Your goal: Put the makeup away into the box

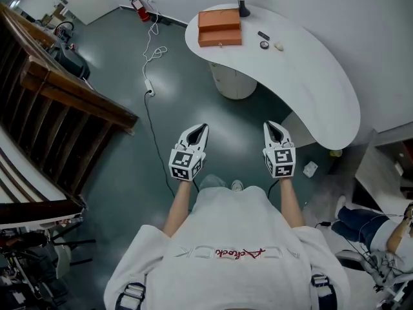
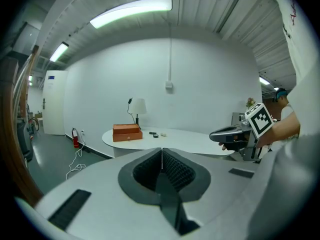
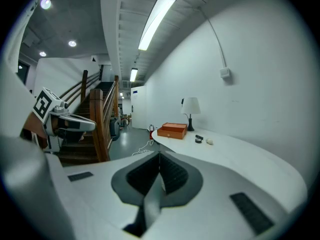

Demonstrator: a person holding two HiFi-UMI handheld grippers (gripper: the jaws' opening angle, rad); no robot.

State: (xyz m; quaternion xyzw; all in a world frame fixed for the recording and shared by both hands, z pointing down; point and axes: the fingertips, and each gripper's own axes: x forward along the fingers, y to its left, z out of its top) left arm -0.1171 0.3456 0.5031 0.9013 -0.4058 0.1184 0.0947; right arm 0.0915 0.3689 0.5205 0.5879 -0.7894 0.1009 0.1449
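Observation:
An orange-brown wooden box stands on the far end of a white curved table. Beside it lie the makeup items: a black stick, a round black compact and a cream-coloured piece. Both grippers hang over the dark floor, well short of the table. My left gripper is shut and empty, as is my right gripper. The left gripper view shows the box far ahead over the shut jaws. In the right gripper view the box and the compact are distant too.
A wooden staircase runs along the left. A white cable with a power strip lies on the floor by a red extinguisher. A lamp stands behind the box. Another person sits at the lower right near a white shelf.

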